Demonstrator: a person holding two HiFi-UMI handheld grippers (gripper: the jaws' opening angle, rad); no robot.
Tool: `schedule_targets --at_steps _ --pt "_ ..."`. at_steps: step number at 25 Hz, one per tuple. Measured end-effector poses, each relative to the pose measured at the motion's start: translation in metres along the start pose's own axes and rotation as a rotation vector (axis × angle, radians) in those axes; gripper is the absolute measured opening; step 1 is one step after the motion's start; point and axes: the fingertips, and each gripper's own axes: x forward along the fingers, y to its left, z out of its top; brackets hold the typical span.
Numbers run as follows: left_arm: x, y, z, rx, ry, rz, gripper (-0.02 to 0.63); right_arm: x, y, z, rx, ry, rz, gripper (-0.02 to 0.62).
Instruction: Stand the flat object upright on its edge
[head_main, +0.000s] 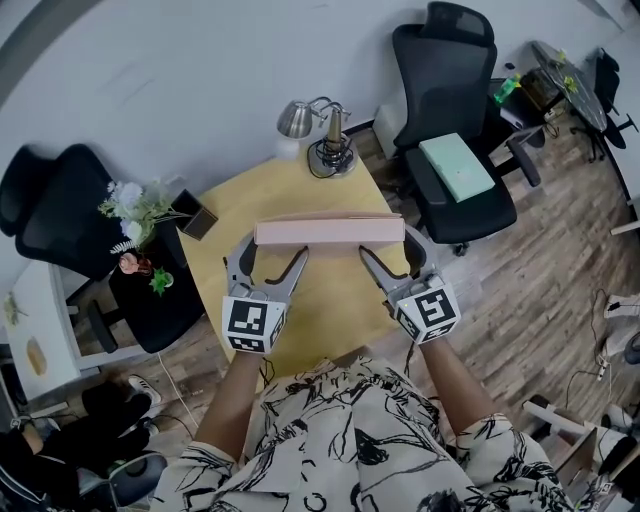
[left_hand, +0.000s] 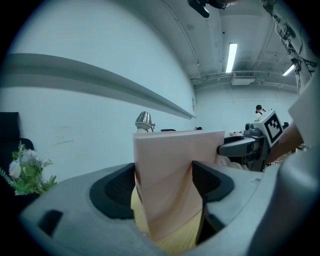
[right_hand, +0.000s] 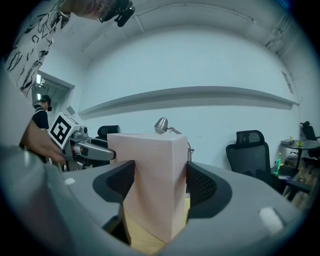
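1. The pink slab (head_main: 328, 232) stands on its long edge over the bench (head_main: 330, 310). The left gripper (head_main: 272, 252) and right gripper (head_main: 390, 247) have their jaws clenched on opposite ends.
2. Risk: if one end is released first, the narrow edge could let it topple flat (contact with the bench is unclear).
3. Count: one pink slab, two grippers, one bench, one lamp (head_main: 318, 125).
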Motion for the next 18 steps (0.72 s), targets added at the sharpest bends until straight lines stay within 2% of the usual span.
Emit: schedule_targets --at_steps 18 --pt "0.016 0.010 0.000 -0.017 -0.014 -0.012 0.362 0.015 -0.013 0.000 -0.001 0.007 0.025 0.324"
